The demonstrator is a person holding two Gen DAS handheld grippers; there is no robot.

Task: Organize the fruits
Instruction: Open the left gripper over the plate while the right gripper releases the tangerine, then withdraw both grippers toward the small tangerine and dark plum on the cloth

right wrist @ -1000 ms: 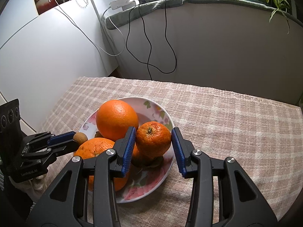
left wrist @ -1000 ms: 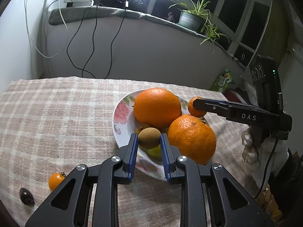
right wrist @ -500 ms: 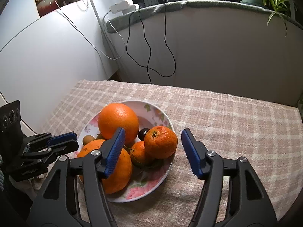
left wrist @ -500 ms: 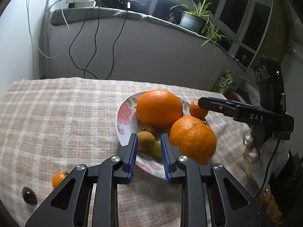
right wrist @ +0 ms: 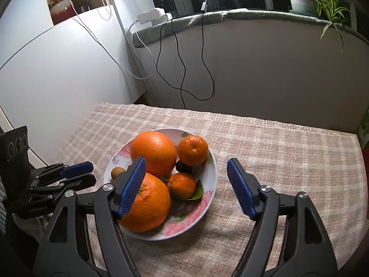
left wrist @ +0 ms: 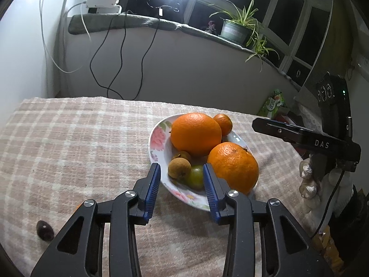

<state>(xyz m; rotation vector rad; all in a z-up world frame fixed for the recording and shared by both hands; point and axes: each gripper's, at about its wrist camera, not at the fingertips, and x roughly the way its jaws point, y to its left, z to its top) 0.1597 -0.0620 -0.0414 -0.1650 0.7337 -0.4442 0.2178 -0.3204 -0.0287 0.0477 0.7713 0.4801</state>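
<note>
A floral plate (left wrist: 156, 138) (right wrist: 208, 180) on the checked tablecloth holds two big oranges (left wrist: 196, 133) (left wrist: 233, 165), small mandarins (right wrist: 192, 150) (right wrist: 182, 184), a brown longan (left wrist: 179, 168) and a green fruit (left wrist: 196, 176). My left gripper (left wrist: 181, 190) is open and empty just before the plate's near rim. My right gripper (right wrist: 186, 184) is open wide and empty above the plate's near side. A dark small fruit (left wrist: 45, 229) lies on the cloth at lower left, with an orange one (left wrist: 78, 206) mostly hidden behind my left finger.
The tablecloth (left wrist: 69, 143) covers the table up to a white wall with hanging cables (left wrist: 115, 53). A potted plant (left wrist: 237, 30) stands on the sill. The right gripper's body (left wrist: 306, 136) shows at the right of the left wrist view.
My left gripper let go of the longan into the plate, opened and drew back. My right gripper released the mandarin onto the plate, opened wide and pulled back.
</note>
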